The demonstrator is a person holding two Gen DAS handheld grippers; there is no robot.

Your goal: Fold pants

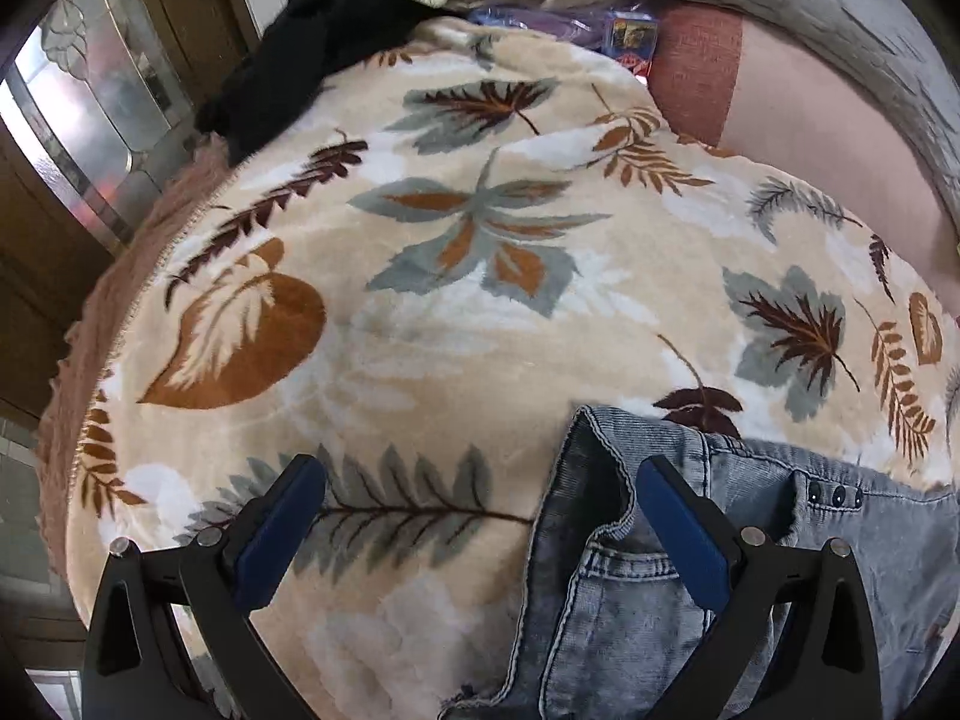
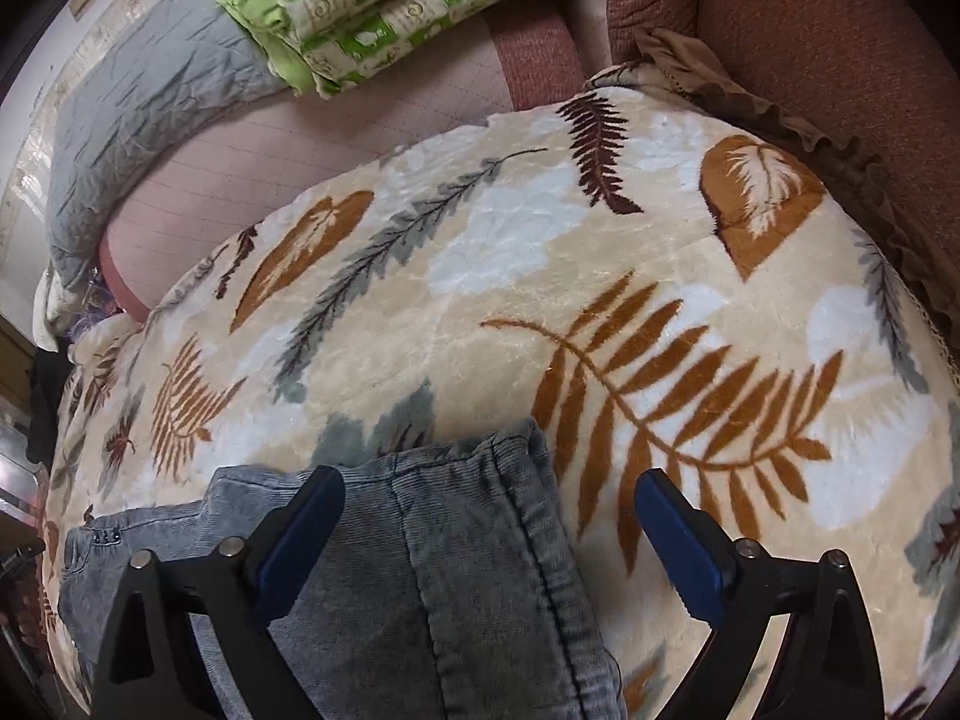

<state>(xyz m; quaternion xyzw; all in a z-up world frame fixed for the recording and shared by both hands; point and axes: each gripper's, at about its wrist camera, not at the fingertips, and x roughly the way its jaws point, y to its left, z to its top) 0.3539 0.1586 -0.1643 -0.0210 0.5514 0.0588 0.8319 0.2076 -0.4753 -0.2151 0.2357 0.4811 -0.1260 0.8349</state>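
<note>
Faded blue-grey denim pants (image 1: 750,546) lie on a cream blanket with a leaf print (image 1: 456,312). In the left wrist view their waistband corner, with a pocket seam and three dark buttons, sits at the lower right. My left gripper (image 1: 480,492) is open just above that corner; the right pad (image 1: 678,522) hovers over the denim and the left pad is over bare blanket. In the right wrist view a folded denim edge (image 2: 456,540) lies at the lower left. My right gripper (image 2: 489,510) is open over that edge, holding nothing.
A black garment (image 1: 300,60) lies at the blanket's far left edge. A grey quilt (image 2: 144,102) and a green patterned blanket (image 2: 384,6) are piled behind. A reddish sofa back (image 2: 810,48) stands at the right. A glass door (image 1: 78,114) is at the left.
</note>
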